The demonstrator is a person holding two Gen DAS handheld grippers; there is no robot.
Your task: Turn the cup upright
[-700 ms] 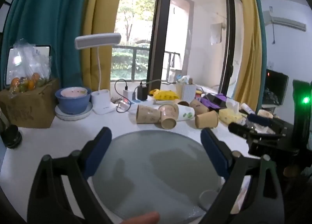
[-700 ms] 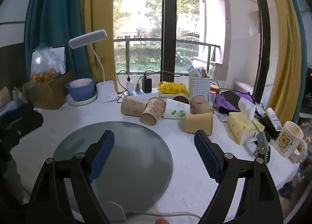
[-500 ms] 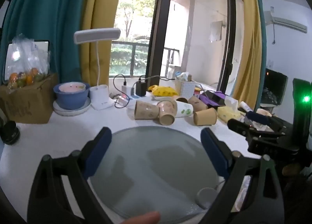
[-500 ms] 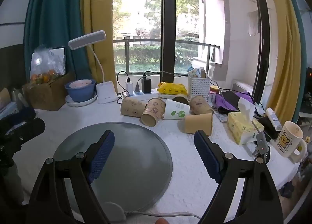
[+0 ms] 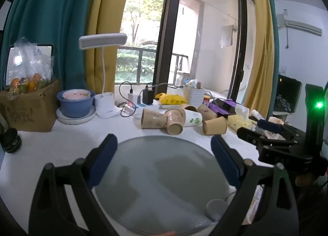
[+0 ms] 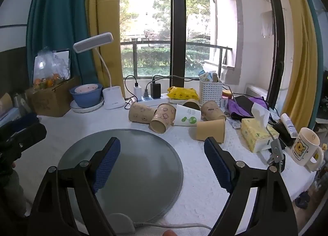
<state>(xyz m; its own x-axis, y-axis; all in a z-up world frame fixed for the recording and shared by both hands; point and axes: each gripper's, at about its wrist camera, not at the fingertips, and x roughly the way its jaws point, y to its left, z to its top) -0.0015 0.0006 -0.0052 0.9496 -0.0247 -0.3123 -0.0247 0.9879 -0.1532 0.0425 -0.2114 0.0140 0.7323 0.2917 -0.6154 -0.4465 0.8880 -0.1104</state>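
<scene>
Over the last moment the left wrist view has risen a little and tipped down, so the heap of paper cups (image 5: pixel 180 118) sits lower and more central between the fingers than before, while the right wrist view is nearly the same as it was; I take this as a small lining-up move, with the reach not yet begun. The left claw (image 5: pixel 164 151) is spread wide and holds nothing, hanging over the round grey glass disc (image 5: pixel 160 176) on the table (image 5: pixel 67 139). The right claw (image 6: pixel 162 154) is likewise spread wide and empty, above the near right part of the same disc (image 6: pixel 127 166). No cup is upright yet: all the cups (image 6: pixel 176 116) lie on their sides in a loose pile beyond the far edge of the disc, in front of the power strip (image 6: pixel 149 98) and the white basket (image 6: pixel 211 92). The plain brown cup (image 6: pixel 210 130) lies nearest the right claw, just beyond its right finger, mouth toward the left, and looks the easiest first pick. How many cups there are is hard to say, since those at the back are partly covered by the front ones. The right claw's body shows only as a dark shape at the right edge of the left view, and the lower edge of the disc is cut off behind the fingers
</scene>
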